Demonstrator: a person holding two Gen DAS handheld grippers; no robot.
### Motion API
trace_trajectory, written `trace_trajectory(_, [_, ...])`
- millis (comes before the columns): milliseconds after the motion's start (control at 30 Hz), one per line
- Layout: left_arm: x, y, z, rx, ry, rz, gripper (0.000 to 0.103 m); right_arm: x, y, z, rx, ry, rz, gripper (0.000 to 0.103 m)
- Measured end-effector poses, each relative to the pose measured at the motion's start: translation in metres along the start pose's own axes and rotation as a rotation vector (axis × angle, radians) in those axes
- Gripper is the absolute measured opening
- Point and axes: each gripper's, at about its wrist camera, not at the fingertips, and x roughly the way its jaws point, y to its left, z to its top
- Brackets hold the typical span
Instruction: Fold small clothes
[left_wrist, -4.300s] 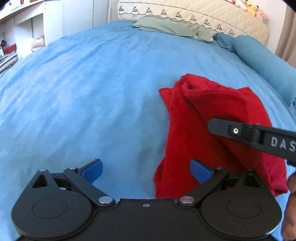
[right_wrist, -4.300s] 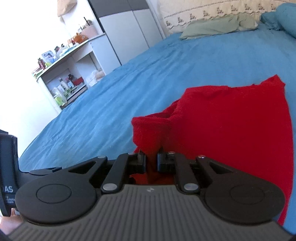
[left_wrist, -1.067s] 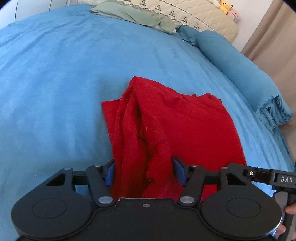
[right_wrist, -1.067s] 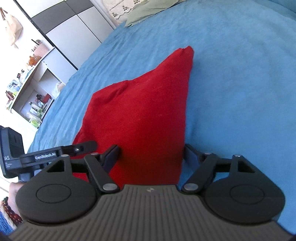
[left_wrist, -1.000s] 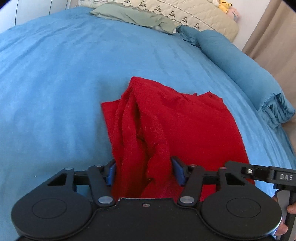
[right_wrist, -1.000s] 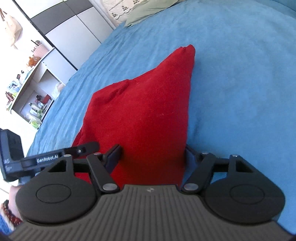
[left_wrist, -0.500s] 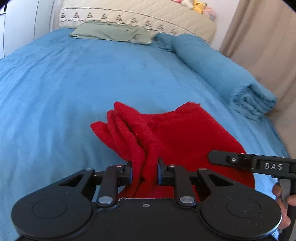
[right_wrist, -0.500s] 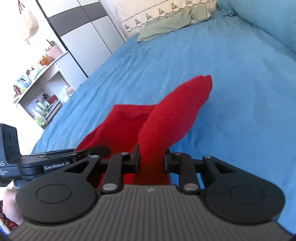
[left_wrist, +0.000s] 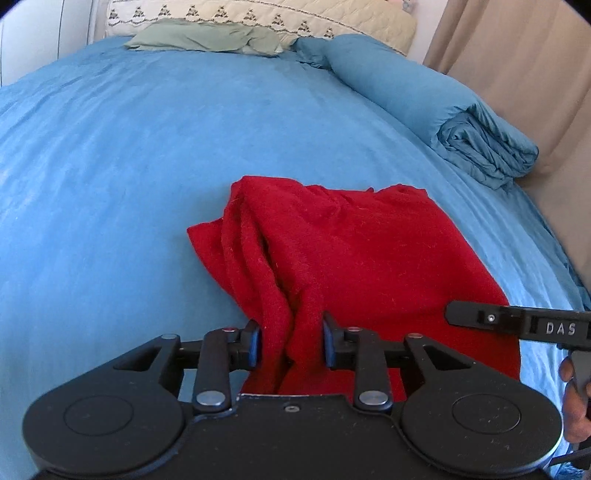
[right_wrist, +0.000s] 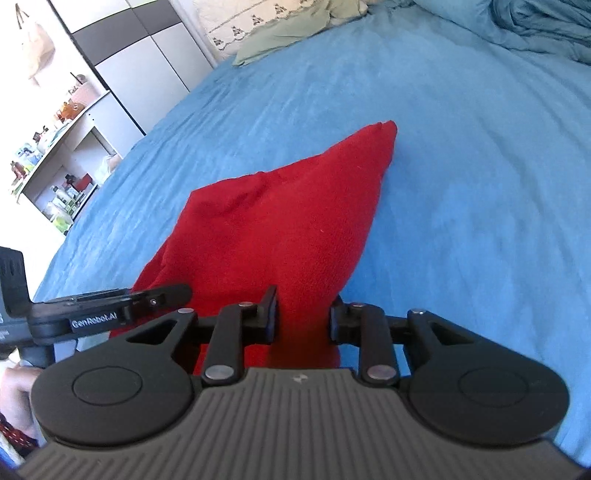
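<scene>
A red fleece garment (left_wrist: 354, 251) lies folded over on the blue bedspread (left_wrist: 129, 155). My left gripper (left_wrist: 291, 343) stands around its bunched near-left edge, jaws partly apart with the cloth between them. My right gripper (right_wrist: 303, 317) stands around the near-right edge of the same garment (right_wrist: 288, 221), jaws also partly apart. The garment's far corner (right_wrist: 384, 129) points away across the bed. The right gripper's body shows at the right of the left wrist view (left_wrist: 524, 325).
A folded blue duvet (left_wrist: 461, 122) lies along the bed's right side. A green pillow (left_wrist: 207, 37) and a cream headboard (left_wrist: 258, 16) are at the far end. White shelves with bottles (right_wrist: 55, 177) stand left of the bed. A beige curtain (left_wrist: 535, 55) hangs at right.
Both grippers shut on the garment's near edge, lifted it and carried it forward. Now their jaws have opened wider and the cloth lies lower and flatter on the bed.
</scene>
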Motion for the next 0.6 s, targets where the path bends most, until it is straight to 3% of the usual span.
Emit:
trace_trajectory(100, [-0.007, -0.002, 0.004, 0.016, 0.002, 0.016, 0.039, -0.003, 0.006, 0.003, -0.041, -0.004, -0.006, 0.048])
trace_trajectory(133, [-0.009, -0.006, 0.004, 0.026, -0.006, 0.030, 0.046, -0.006, 0.007, 0.004, -0.049, -0.007, -0.014, 0.055])
trace_trajectory(167, [-0.017, -0.009, 0.005, 0.039, -0.022, 0.052, 0.060, -0.010, 0.010, 0.006, -0.056, -0.006, -0.020, 0.062])
trace_trajectory(200, [-0.023, -0.012, 0.007, 0.050, -0.044, 0.072, 0.069, -0.015, 0.011, 0.008, -0.056, -0.007, -0.024, 0.075])
trace_trajectory(233, [-0.031, -0.014, 0.009, 0.056, -0.070, 0.089, 0.087, -0.022, 0.013, 0.008, -0.055, -0.018, -0.026, 0.085])
trace_trajectory(267, [-0.043, -0.016, 0.011, 0.059, -0.105, 0.102, 0.097, -0.030, 0.015, 0.009, -0.059, -0.036, -0.026, 0.089])
trace_trajectory(333, [-0.069, -0.019, 0.017, 0.057, -0.164, 0.115, 0.098, -0.052, 0.025, 0.011, -0.087, -0.093, -0.031, 0.100])
trace_trajectory(467, [-0.132, -0.026, 0.028, 0.012, -0.235, 0.140, 0.099, -0.108, 0.053, 0.020, -0.143, -0.178, -0.062, 0.102])
trace_trajectory(600, [-0.221, -0.045, 0.034, 0.011, -0.356, 0.157, 0.103, -0.187, 0.091, 0.028, -0.172, -0.274, -0.074, 0.103])
